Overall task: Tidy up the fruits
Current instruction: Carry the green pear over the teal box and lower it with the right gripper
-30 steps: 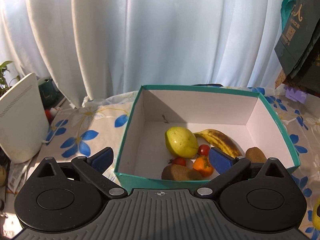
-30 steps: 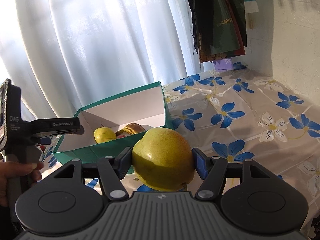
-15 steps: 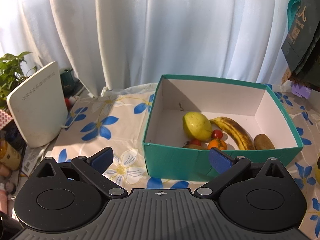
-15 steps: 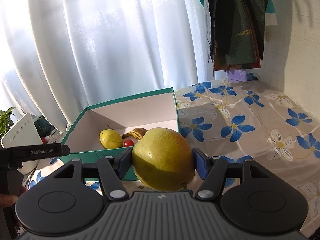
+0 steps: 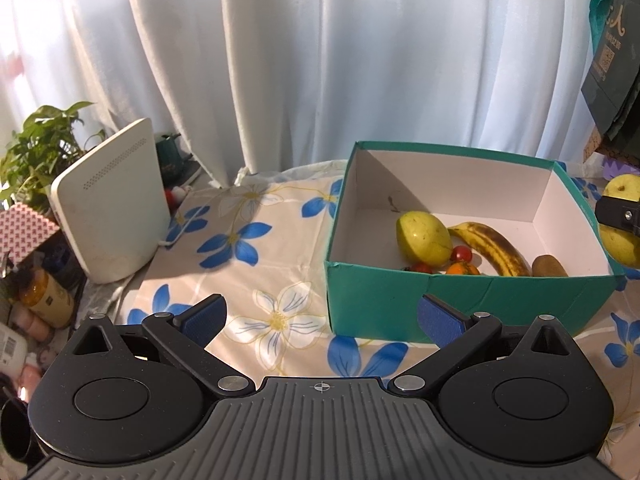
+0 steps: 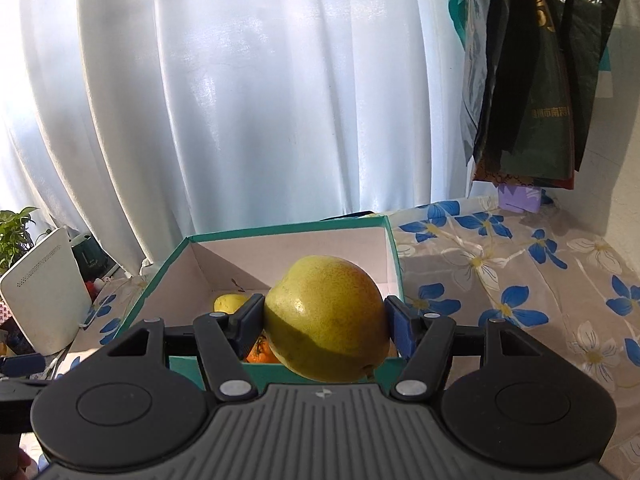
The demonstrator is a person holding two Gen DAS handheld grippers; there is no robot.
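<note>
Pear [image 6: 326,316] above box [image 6: 280,233], beside curtain [image 6: 260,100].

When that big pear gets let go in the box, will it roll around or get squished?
The pear looks round and smooth, so it would probably roll a little before the box walls or the banana stop it. It seems firm: the right gripper pads pinch its sides without visibly denting it. Dropped from high, though, it might bruise.
</note>
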